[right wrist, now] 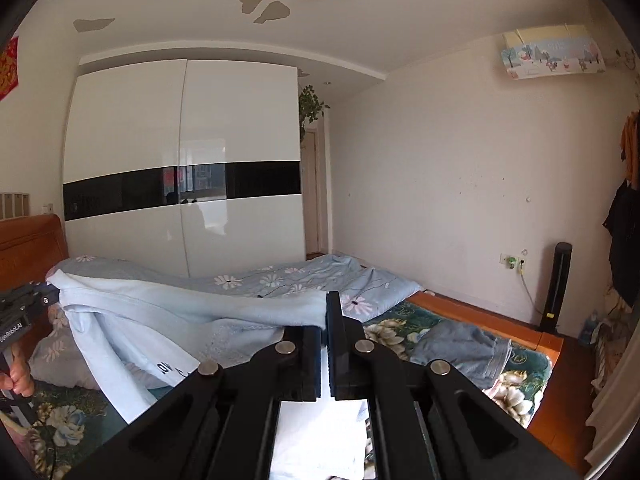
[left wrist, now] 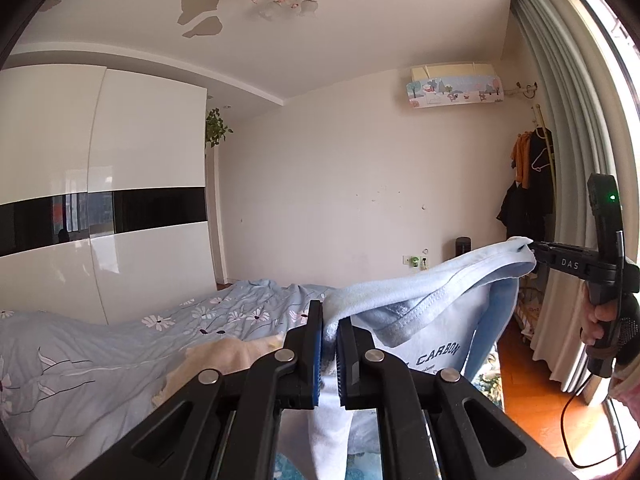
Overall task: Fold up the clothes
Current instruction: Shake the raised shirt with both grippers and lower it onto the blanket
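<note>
Left wrist view looks across the bed [left wrist: 100, 344] toward the window side of the room: grey curtains [left wrist: 560, 128], clothes on a rack [left wrist: 532, 176] in the corner, and the person's right hand [left wrist: 600, 320] gripping the handle of the right gripper [left wrist: 534, 250]. Only this view shows a cream garment [left wrist: 224, 356] lying on the floral quilt, and the printed word "CARBON" on the light blue sweatshirt [left wrist: 420, 292].

Right wrist view takes in the wooden headboard [right wrist: 28, 240], the whole white wardrobe [right wrist: 180, 160], and a folded blue-grey garment [right wrist: 460, 348] lying on the flowered dark bedspread [right wrist: 520, 364]; at its left edge the left gripper [right wrist: 48, 298] and a hand [right wrist: 18, 376] under it appear.

The sweatshirt is lifted off the bed and stretched between the two tools, its body hanging down below. The left gripper's jaws are pressed nearly together, pinching one end of the top edge of the fabric. The right gripper's jaws are clamped tight on the other end, cloth bunched at their tips.
</note>
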Available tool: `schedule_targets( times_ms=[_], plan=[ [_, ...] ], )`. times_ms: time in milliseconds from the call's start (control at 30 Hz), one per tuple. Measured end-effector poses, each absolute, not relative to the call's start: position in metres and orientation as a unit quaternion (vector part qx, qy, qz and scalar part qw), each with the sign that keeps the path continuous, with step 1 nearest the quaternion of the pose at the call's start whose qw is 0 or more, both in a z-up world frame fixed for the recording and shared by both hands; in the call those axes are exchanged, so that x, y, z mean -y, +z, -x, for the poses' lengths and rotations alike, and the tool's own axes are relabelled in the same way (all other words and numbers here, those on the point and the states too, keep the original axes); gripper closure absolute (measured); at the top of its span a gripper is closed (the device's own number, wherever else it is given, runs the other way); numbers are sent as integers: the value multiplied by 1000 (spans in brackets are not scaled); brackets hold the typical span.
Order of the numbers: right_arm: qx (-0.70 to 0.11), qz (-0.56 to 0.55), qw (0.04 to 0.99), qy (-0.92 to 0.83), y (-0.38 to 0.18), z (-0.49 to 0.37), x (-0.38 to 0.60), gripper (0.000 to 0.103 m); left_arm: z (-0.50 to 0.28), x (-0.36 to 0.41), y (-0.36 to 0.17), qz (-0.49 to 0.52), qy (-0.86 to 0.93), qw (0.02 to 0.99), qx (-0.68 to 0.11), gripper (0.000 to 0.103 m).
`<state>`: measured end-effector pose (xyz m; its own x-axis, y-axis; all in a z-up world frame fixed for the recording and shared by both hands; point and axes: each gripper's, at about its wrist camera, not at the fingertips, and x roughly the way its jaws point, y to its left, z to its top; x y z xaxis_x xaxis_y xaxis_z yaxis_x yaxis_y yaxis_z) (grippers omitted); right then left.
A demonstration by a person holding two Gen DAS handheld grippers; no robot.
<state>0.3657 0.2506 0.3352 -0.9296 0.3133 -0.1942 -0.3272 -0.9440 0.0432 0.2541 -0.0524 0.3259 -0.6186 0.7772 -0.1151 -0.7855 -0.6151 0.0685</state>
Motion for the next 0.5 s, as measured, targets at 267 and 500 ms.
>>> schedule_targets(
  times_ms=[267,500],
  plan=[
    [-16,78,128,989,342,-386,-221,101,-245,52,331,34,899,428,-84,95],
    [-65,211,130,967,264,-308,-271,101,-145,-18,223,211,888,397,-99,94]
  ],
)
